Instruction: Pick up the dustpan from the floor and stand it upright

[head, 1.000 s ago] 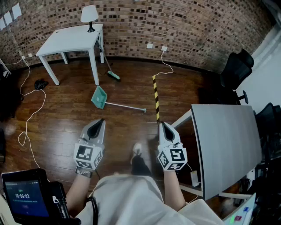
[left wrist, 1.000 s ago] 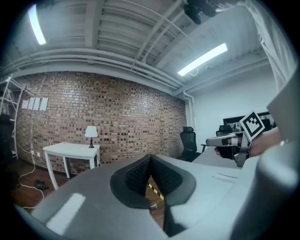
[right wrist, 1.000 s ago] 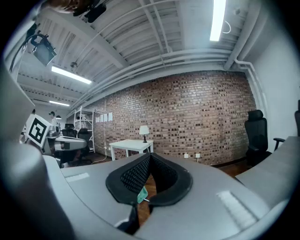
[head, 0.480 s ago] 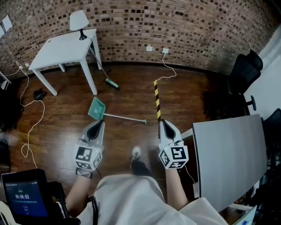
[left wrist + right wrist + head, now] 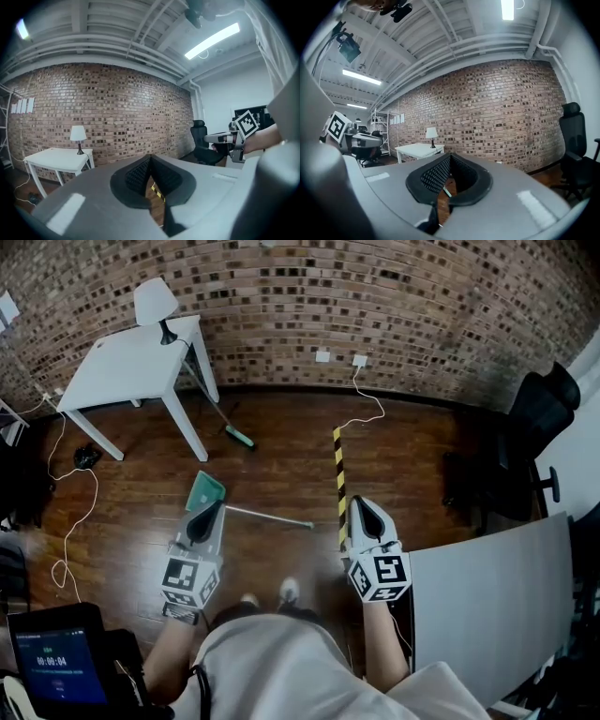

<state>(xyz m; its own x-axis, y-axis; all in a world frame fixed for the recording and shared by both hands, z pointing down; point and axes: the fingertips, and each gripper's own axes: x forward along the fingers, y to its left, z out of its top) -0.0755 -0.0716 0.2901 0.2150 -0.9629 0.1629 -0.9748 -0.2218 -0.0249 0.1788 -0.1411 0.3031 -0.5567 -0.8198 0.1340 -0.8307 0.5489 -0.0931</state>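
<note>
A brick wall (image 5: 375, 296) closed the far side of the room, and a dark wooden floor (image 5: 281, 446) spread from it toward the person (image 5: 272, 662) standing at the bottom of the head view. A grey desk (image 5: 487, 596) filled the lower right, with a black office chair (image 5: 534, 427) beyond it near the wall. At the upper left stood a white table (image 5: 131, 362) with a white-shaded lamp (image 5: 155, 304) on its far corner. A broom (image 5: 239, 436) leaned against that table, its green head on the boards. The dustpan (image 5: 204, 491) lay flat on the floor between the table and the person, its green pan toward the table and its long pale handle running off to the right, ending near a yellow-and-black striped strip (image 5: 339, 484) laid on the boards. A white cable (image 5: 66, 521) trailed over the floor at the left, and a lit screen (image 5: 56, 662) sat in the bottom left corner. The left gripper (image 5: 212, 509) was held out level above the floor with its jaws clenched together and nothing between them; its tip lined up with the near edge of the pan in the head view, but it hung clear of it. The right gripper (image 5: 354, 504) was held beside the striped strip, likewise clenched and empty, well apart from the dustpan.
</note>
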